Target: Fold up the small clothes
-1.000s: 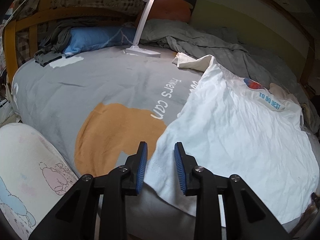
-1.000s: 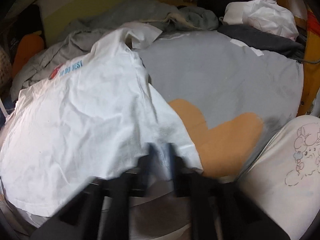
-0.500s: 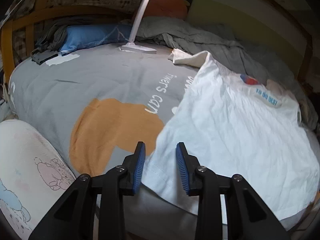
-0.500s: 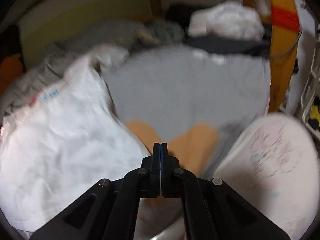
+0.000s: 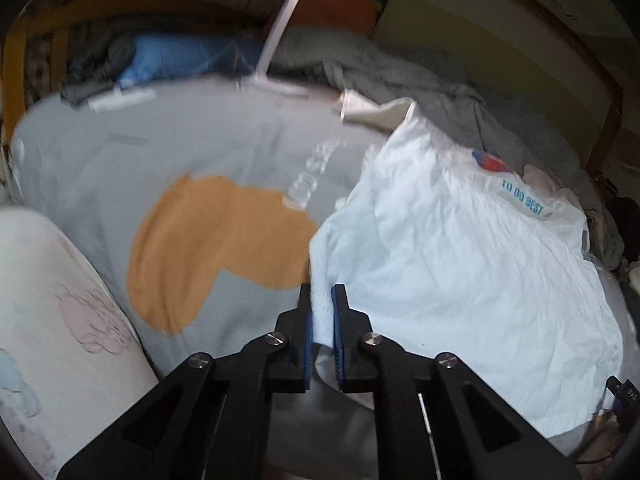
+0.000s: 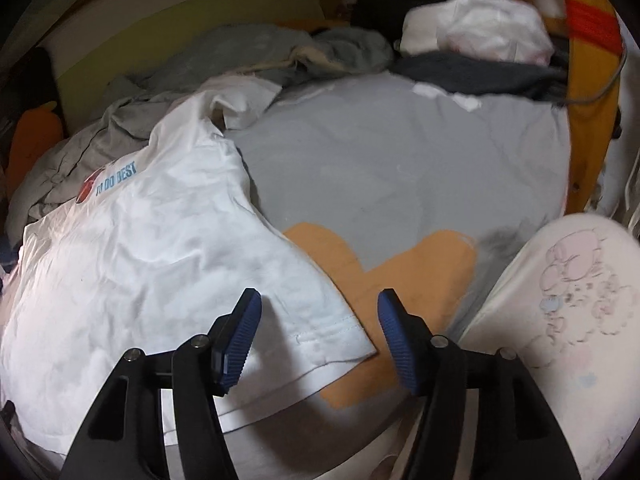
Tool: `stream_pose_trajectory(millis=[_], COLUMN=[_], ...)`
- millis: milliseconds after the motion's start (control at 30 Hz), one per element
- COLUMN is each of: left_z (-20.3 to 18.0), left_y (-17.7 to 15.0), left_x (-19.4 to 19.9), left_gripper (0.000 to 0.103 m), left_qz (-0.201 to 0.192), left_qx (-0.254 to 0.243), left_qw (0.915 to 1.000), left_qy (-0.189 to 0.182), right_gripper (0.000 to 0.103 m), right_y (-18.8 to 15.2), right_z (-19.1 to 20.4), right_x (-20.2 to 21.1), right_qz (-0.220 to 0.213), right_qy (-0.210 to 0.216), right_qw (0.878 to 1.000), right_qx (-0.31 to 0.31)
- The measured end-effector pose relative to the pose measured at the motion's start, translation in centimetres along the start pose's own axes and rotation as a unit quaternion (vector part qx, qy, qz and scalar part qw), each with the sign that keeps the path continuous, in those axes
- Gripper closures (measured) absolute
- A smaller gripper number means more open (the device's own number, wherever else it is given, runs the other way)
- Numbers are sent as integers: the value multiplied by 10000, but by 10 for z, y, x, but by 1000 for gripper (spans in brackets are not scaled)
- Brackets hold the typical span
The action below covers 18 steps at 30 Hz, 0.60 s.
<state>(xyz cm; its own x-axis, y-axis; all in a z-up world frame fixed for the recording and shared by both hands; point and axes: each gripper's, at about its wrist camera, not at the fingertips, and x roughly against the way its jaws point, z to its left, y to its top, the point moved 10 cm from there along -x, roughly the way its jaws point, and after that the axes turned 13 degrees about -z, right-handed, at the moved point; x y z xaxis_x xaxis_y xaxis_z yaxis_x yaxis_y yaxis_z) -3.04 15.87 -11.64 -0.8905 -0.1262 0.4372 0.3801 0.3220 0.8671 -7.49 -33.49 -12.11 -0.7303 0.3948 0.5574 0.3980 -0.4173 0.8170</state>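
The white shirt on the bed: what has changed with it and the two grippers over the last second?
The left gripper has just been closing and now pinches the white shirt at its hem. The right gripper, shut before, has just been opening; the shirt's corner lies loose between its jaws. The shirt itself stays spread on the bed.

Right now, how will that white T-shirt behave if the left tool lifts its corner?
The T-shirt looks thin and creased, so it will probably drape and sag. Only its hem sits in the left tool, so the rest likely drags over the bedspread. It looks light.
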Motion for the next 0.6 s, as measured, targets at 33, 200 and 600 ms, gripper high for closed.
stream_pose_trajectory(millis=[33,200,600], left_z=[-1,5,-45], left_y=[3,14,86], left_x=[2,11,39], left_gripper=[95,95,96], left_qz=[-85,20,-151], left_qx=[-89,-103,15], left_qw=[9999,9993,9998], left_qy=[55,345,138], right_gripper=[50,99,100], right_y=[-5,4,75], right_z=[-1,4,-7], right_x=[-5,9,48], right_qz=[167,-219,-740], right_qy=[-180,-217,-419], right_qw=[9995,9991,9961], right_qx=[200,282,-236])
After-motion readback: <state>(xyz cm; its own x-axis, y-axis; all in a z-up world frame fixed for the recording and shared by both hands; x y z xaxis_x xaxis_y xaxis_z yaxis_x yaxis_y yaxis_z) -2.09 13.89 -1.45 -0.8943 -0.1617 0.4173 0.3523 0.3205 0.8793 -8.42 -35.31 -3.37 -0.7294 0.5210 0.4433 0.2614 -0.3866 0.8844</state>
